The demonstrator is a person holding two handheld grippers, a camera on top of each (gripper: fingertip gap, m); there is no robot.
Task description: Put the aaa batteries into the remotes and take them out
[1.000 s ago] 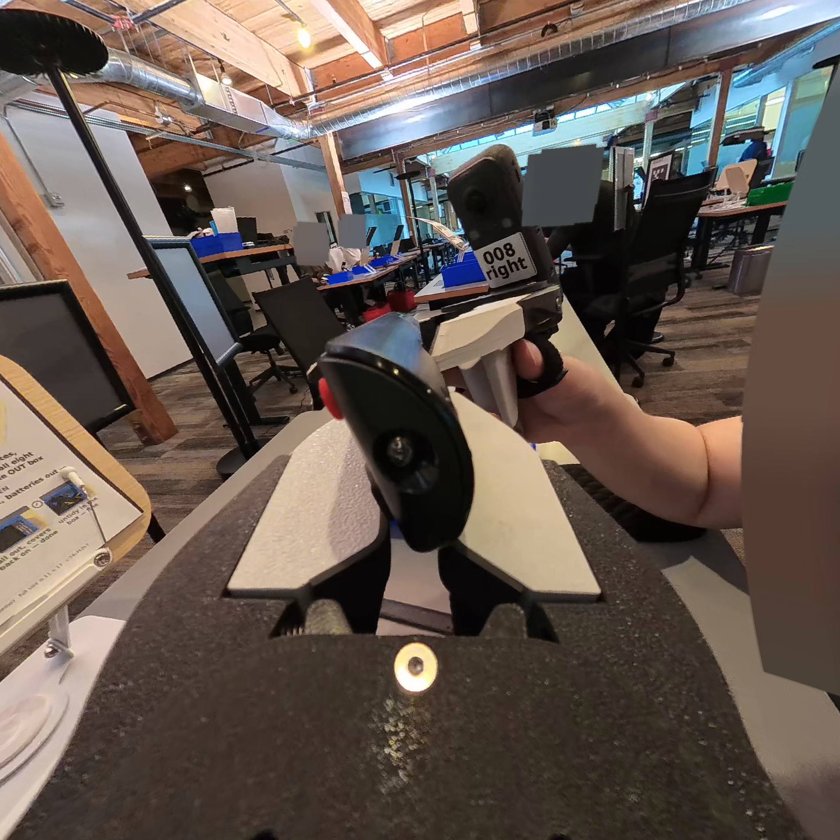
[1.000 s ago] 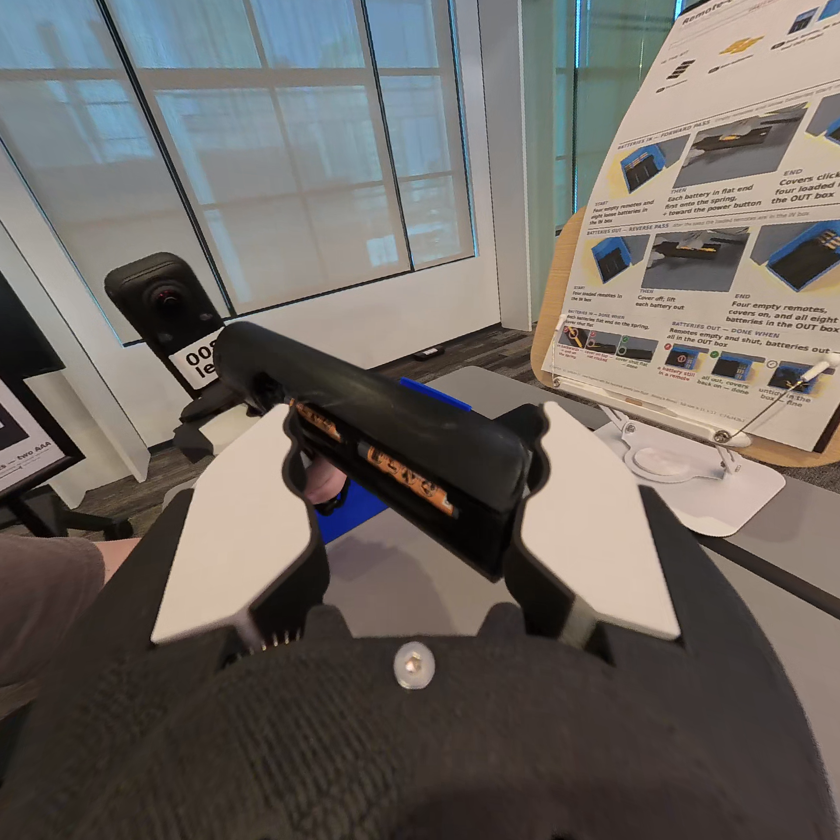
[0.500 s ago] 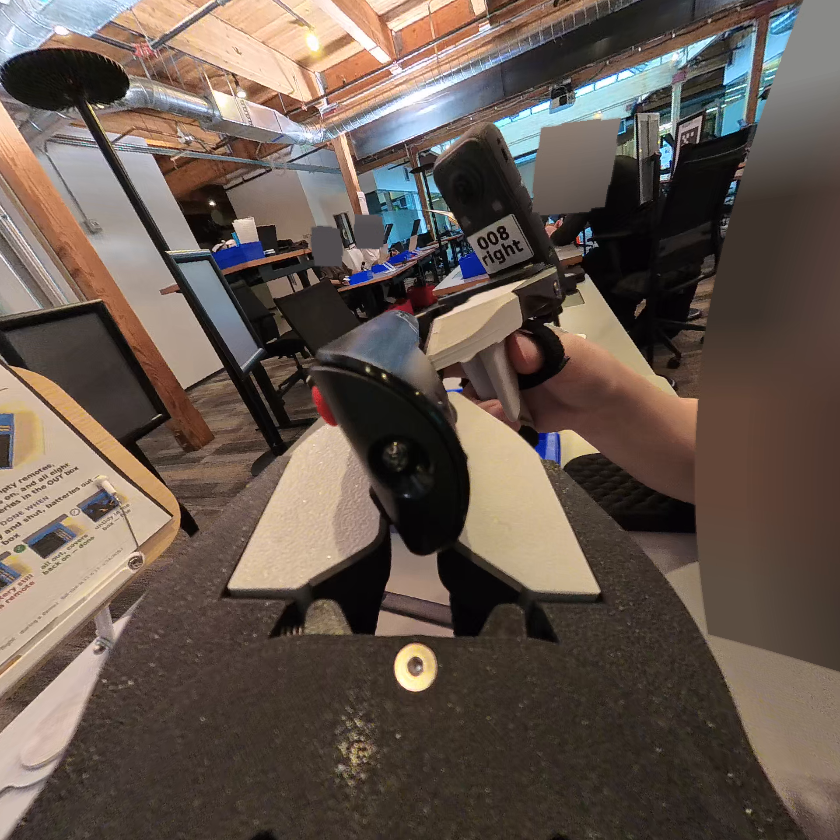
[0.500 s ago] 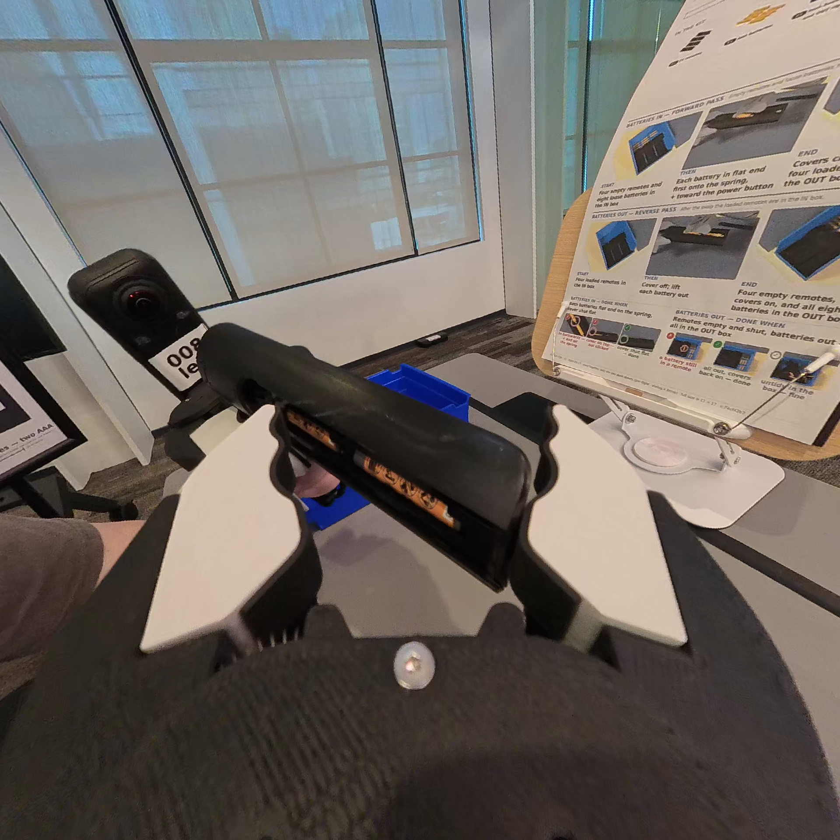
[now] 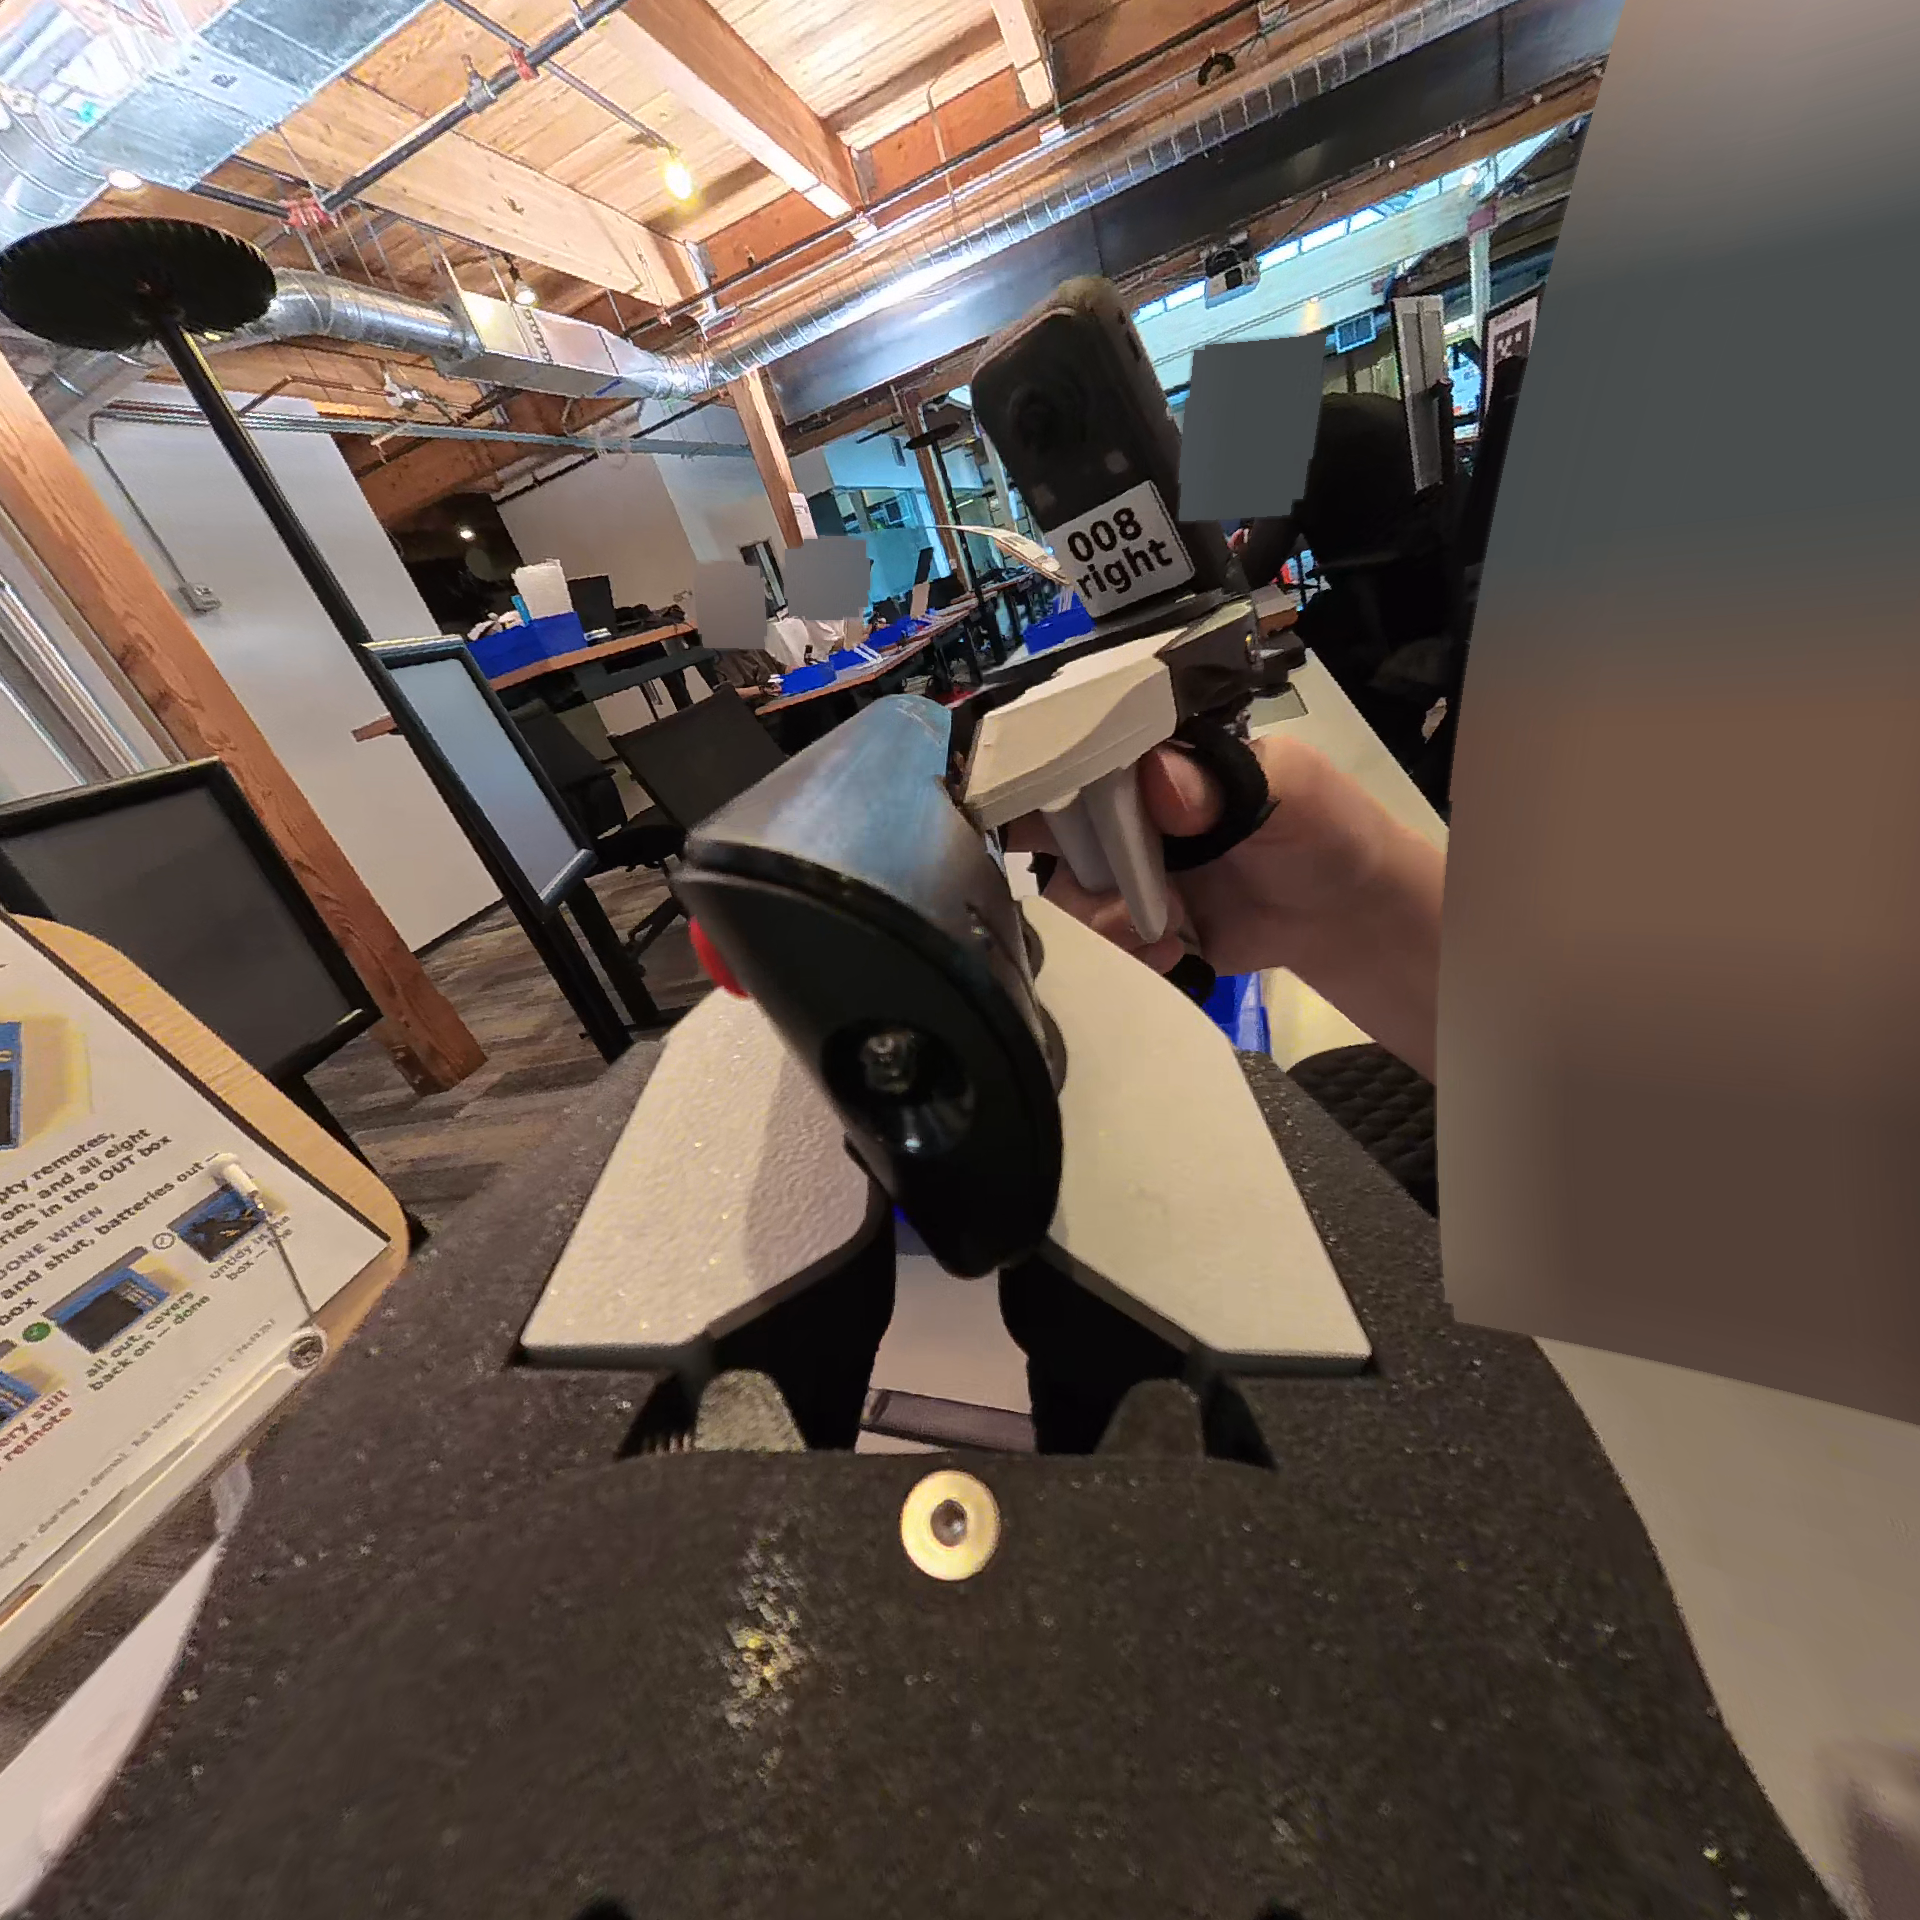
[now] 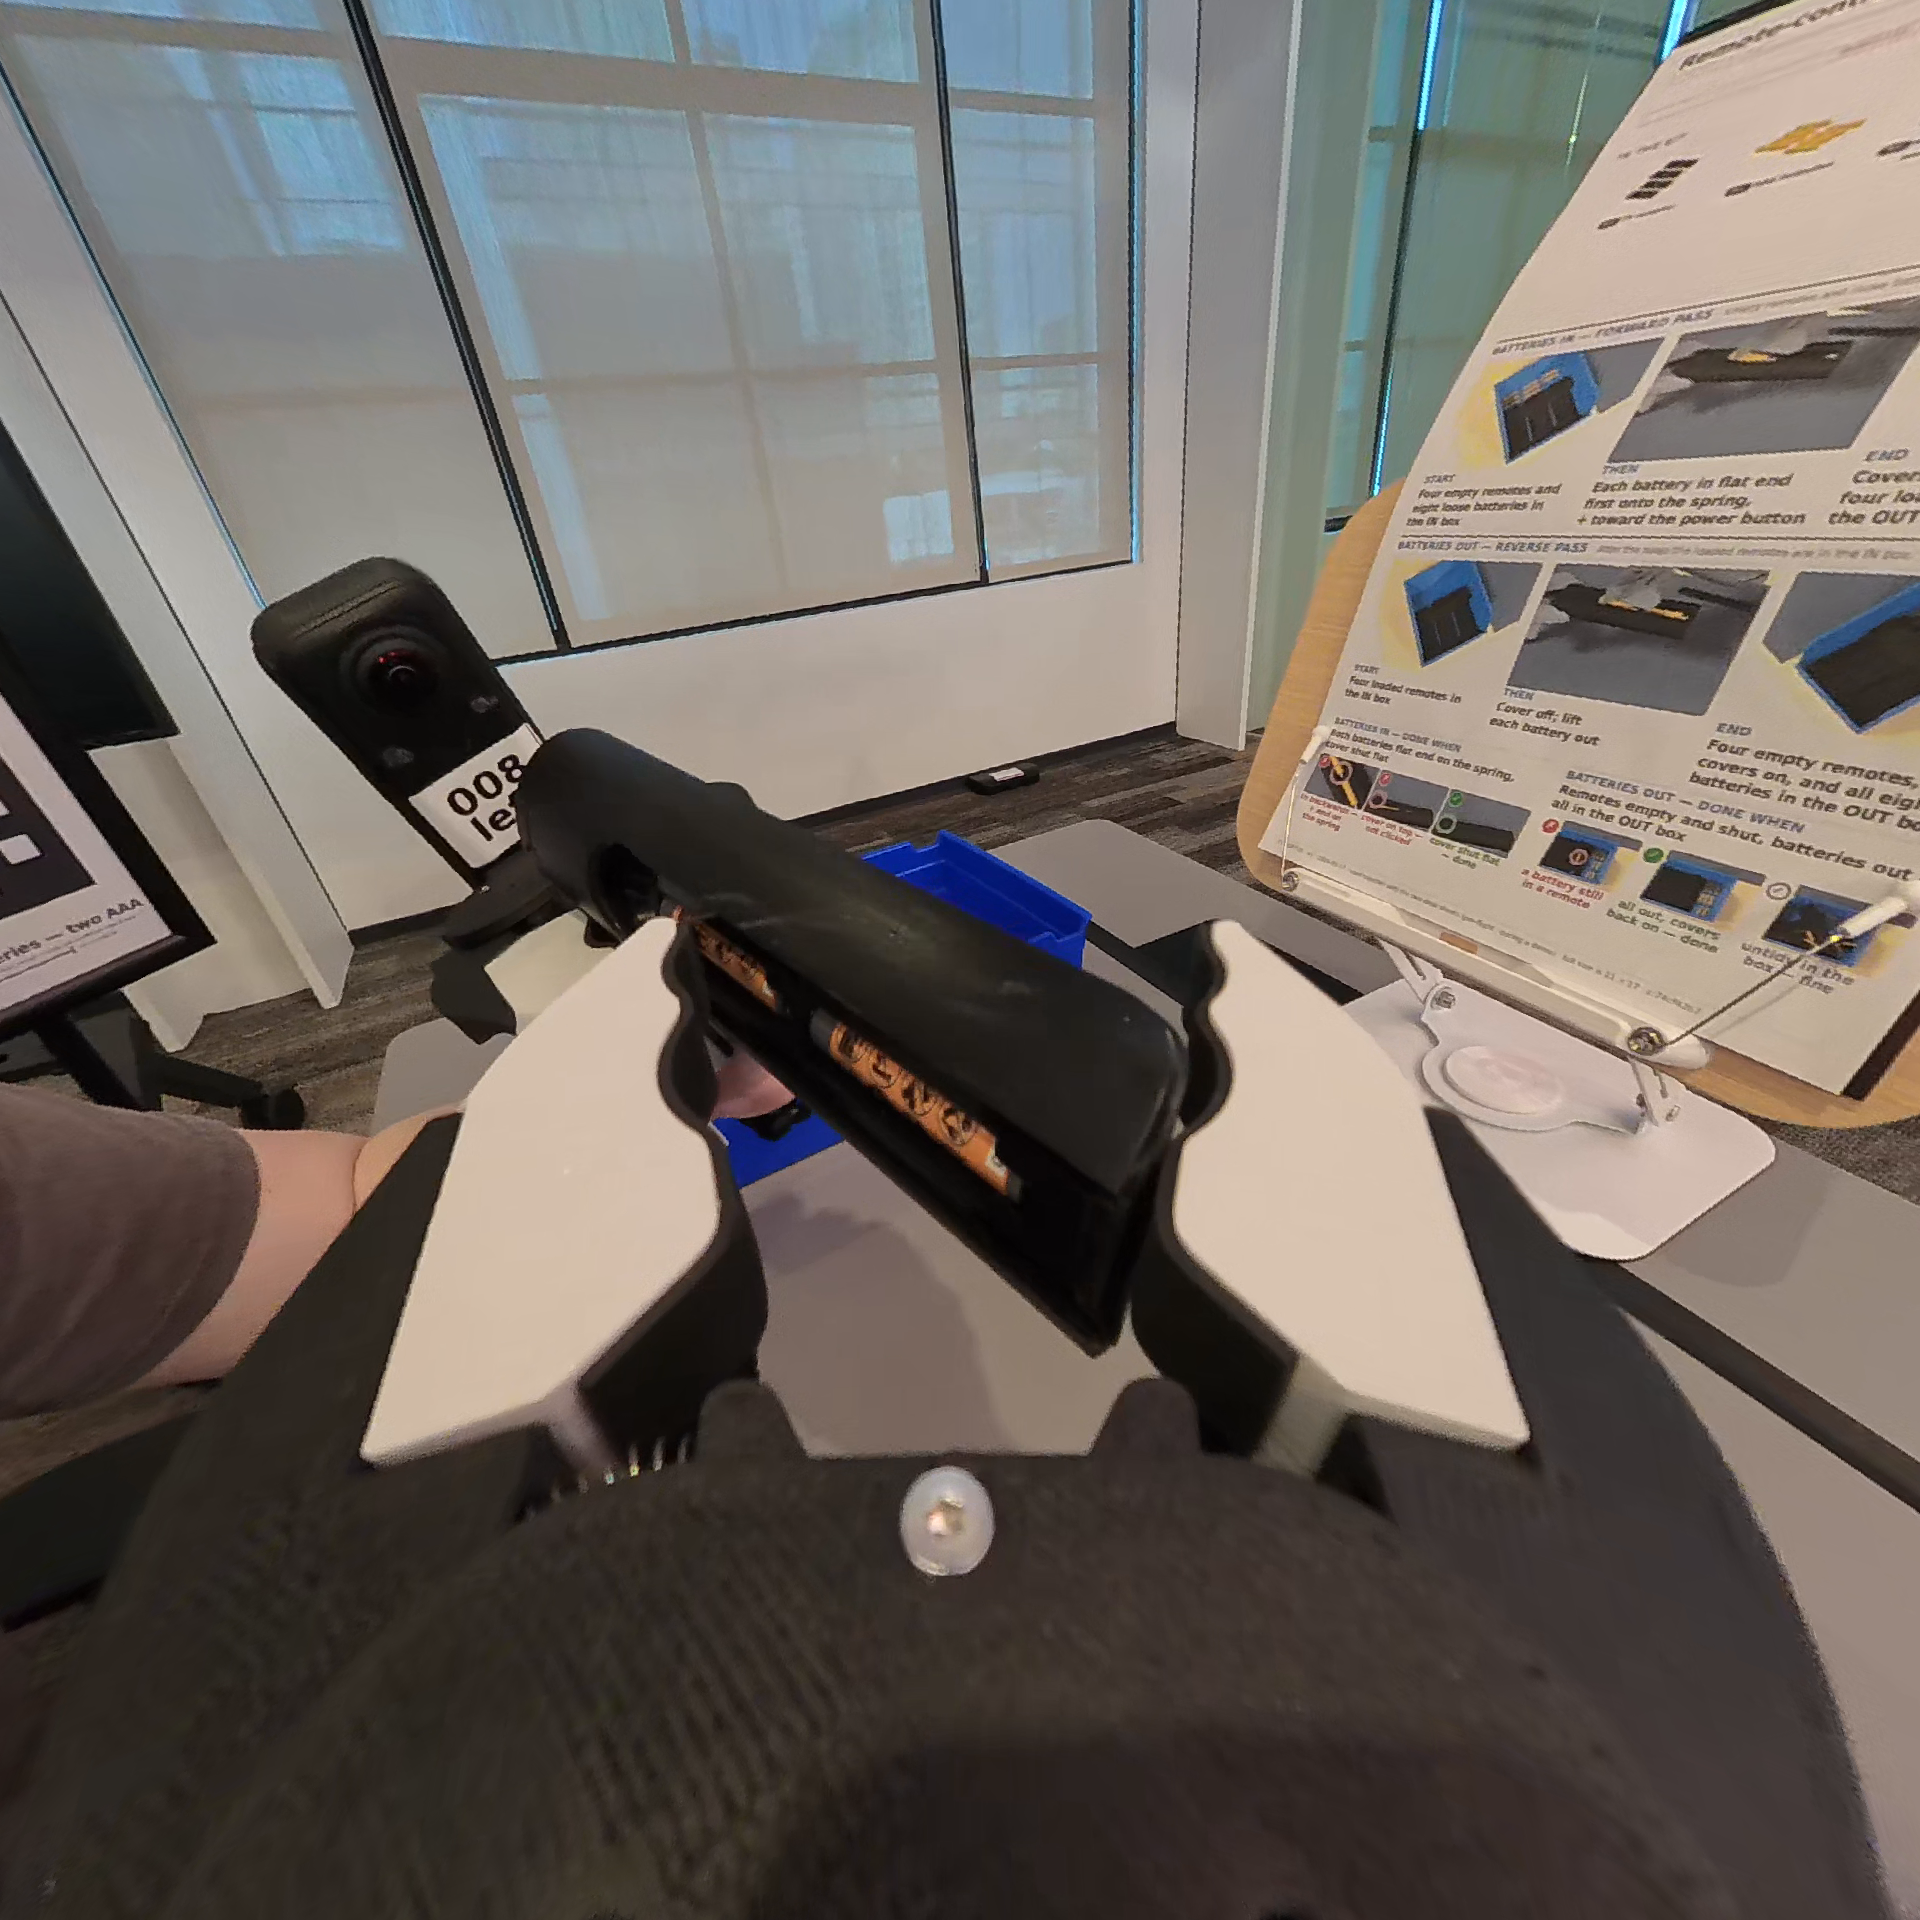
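Observation:
A black remote point(image 5: 883, 935) is held in the air between both grippers. My left gripper point(image 5: 894, 987) is shut on its rounded end, next to the red power button point(image 5: 717, 961). My right gripper point(image 6: 935, 956) is shut on the other end of the remote point(image 6: 894, 966). The battery bay faces down and to the left, uncovered, with two orange-and-black AAA batteries point(image 6: 904, 1091) seated in it. The right gripper point(image 5: 1070, 738) and the hand holding it show beyond the remote in the left wrist view. The left gripper's camera point(image 6: 395, 675) shows behind the remote in the right wrist view.
A blue bin point(image 6: 987, 904) sits on the grey table point(image 6: 914, 1299) under the remote. An instruction board point(image 6: 1662, 623) on a white stand base point(image 6: 1558, 1153) stands to the right; it also shows in the left wrist view point(image 5: 104, 1247). A black mat point(image 5: 1371, 1112) lies near the bin.
Both grippers keep their hold on the remote. The pair has shifted slightly, so more of the blue bin shows behind the remote and more of the board shows in the left wrist view.

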